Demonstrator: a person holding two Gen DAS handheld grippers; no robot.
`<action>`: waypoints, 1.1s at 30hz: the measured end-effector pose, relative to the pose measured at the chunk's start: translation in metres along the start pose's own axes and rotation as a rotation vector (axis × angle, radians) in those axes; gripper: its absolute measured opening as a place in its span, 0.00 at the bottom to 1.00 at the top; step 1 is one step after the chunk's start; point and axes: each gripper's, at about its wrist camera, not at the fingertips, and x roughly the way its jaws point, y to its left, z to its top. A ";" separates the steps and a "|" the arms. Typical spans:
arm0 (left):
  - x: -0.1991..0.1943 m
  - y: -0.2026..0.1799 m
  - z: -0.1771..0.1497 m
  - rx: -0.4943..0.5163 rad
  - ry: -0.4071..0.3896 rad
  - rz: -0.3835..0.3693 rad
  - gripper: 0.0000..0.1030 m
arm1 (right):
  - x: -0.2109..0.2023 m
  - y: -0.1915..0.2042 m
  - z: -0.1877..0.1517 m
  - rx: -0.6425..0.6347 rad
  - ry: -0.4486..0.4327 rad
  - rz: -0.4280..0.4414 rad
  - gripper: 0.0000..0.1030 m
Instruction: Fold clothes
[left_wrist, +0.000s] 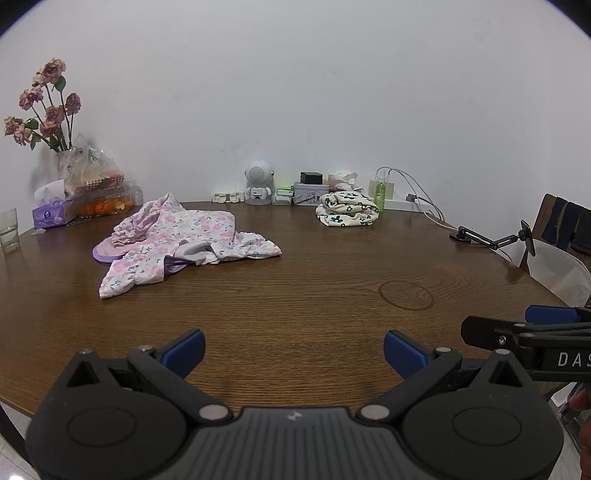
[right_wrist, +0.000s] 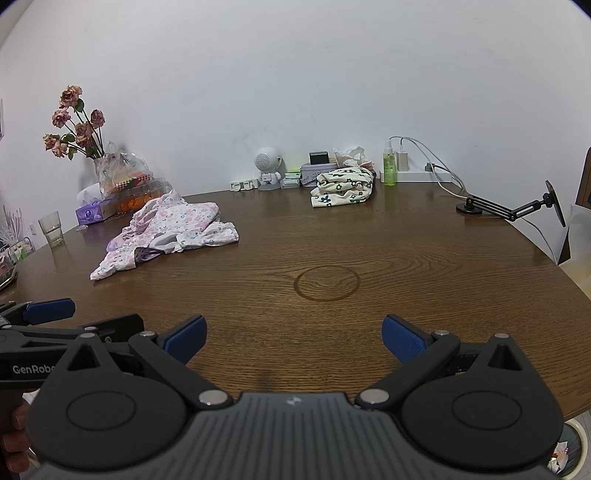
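Both grippers hover with jaws spread wide and empty over the brown wood-grain worktop (left_wrist: 295, 295).

The left gripper (left_wrist: 294, 352) and right gripper (right_wrist: 294, 336) sit side by side at the near edge. The crumpled pink floral cotton garment (left_wrist: 184, 240) lies well apart from them, ahead and to the left; the folded cream garment with dark green flowers (right_wrist: 341, 186) rests near the back wall. The right gripper is cut off by the left view's edge.

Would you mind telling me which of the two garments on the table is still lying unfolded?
The pink floral garment on the left lies spread and crumpled; the cream garment with dark flowers near the wall is bundled compactly.
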 end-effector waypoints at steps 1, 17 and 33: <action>0.000 0.000 0.000 0.001 -0.001 0.000 1.00 | 0.000 0.000 0.000 0.000 -0.001 0.000 1.00; -0.002 -0.001 0.000 0.001 -0.006 -0.002 1.00 | 0.001 0.001 0.001 -0.001 0.000 0.000 1.00; 0.005 0.017 0.014 -0.019 -0.014 0.035 1.00 | 0.021 0.011 0.022 -0.059 0.018 0.048 1.00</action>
